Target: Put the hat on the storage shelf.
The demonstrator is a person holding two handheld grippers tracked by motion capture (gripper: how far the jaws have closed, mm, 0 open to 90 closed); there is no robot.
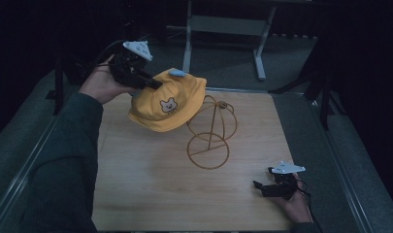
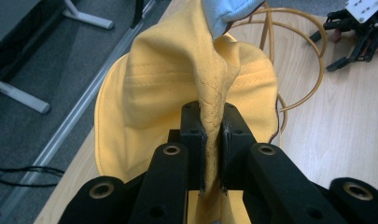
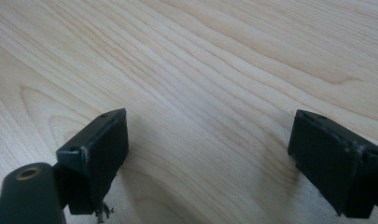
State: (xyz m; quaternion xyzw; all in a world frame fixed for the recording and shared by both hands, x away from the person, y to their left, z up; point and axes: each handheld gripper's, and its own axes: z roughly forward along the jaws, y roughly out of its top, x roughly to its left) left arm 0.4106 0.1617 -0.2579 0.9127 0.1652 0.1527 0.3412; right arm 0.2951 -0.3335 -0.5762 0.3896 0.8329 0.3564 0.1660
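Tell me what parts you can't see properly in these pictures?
- High view: the yellow hat covers the top left of the wire stand.
- Left gripper view: the left gripper pinches a fold of hat; the hat hides most of the stand.
- High view: the hat's little face picture is too small to identify.

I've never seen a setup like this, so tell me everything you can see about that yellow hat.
The yellow hat is a small soft cloth cap with stitched seams, a cartoon animal face on its front and a pale blue patch on top. It hangs tilted above the wooden table, a fold of its fabric pinched between the shut jaws of the left gripper. It overlaps the wire stand; whether they touch is unclear.
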